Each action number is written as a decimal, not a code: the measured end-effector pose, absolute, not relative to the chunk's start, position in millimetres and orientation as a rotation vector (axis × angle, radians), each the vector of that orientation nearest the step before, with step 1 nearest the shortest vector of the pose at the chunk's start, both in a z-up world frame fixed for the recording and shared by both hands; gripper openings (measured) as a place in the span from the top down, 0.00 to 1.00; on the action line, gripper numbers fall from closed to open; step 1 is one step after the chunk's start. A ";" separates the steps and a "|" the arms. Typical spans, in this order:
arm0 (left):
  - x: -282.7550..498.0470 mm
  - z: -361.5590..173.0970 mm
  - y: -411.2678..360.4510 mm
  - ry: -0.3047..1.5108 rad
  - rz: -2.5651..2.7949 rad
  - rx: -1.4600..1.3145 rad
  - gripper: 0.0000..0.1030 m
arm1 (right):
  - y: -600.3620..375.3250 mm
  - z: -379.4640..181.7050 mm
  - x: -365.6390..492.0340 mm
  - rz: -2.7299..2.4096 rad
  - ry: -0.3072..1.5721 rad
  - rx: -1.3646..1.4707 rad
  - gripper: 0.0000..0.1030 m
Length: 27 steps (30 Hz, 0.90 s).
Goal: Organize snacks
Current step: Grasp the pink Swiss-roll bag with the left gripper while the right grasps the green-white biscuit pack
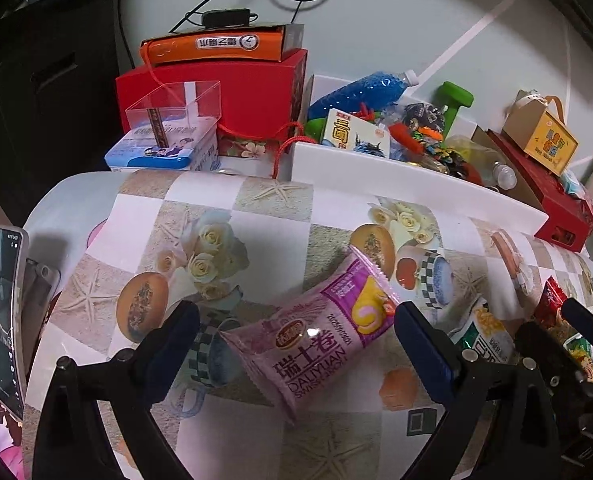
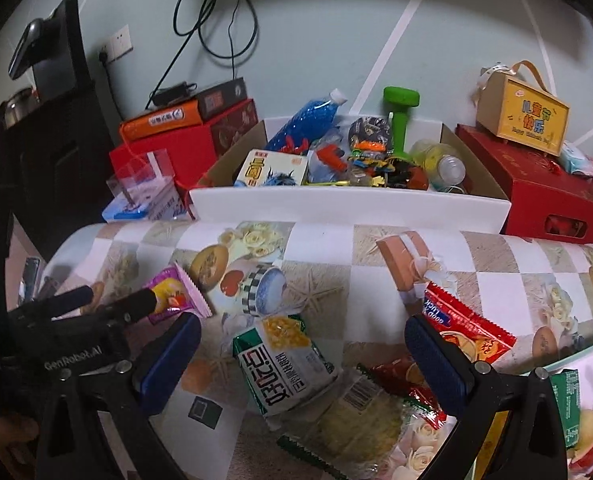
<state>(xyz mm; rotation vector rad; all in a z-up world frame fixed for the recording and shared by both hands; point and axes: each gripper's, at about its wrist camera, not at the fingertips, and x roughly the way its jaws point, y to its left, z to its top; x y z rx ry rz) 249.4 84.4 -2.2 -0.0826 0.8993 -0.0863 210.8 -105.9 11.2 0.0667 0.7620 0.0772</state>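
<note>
My left gripper [image 1: 296, 344] is wide open and holds nothing. Between its two blue fingers [image 1: 424, 352] lies a purple snack pack [image 1: 316, 340], flat on the tablecloth [image 1: 256, 216] in the lower middle of the left wrist view; I cannot tell if a finger touches it. My right gripper [image 2: 302, 354] is wide open too, with nothing in it. Between its fingers, in the lower middle of the right wrist view, lies a green and white snack pack [image 2: 284, 364]. Just below it is a clear pack with yellow stuff inside [image 2: 360, 416]. A red snack pack [image 2: 468, 328] lies by the finger on the right side of the frame. The purple pack also shows at the left of this view, next to my other gripper. Farther back, in the upper middle, a white box [image 2: 348, 208] full of toys stands at the table edge. A green dumbbell [image 2: 400, 120] and a blue bottle [image 2: 304, 120] stick out of it. Red boxes [image 2: 536, 196] stand on both sides of it.
</note>
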 end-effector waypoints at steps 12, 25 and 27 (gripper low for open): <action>251.9 -9.2 78.9 0.906 -0.117 -0.049 0.05 | -93.4 -13.7 220.1 0.111 0.844 0.006 0.00; 259.1 -24.7 64.5 0.929 -0.153 0.007 0.05 | -89.8 -35.1 228.1 0.111 0.899 -0.014 0.09; 259.2 -26.1 63.9 0.930 -0.158 0.006 0.06 | -88.8 -36.8 228.5 0.101 0.899 -0.027 0.12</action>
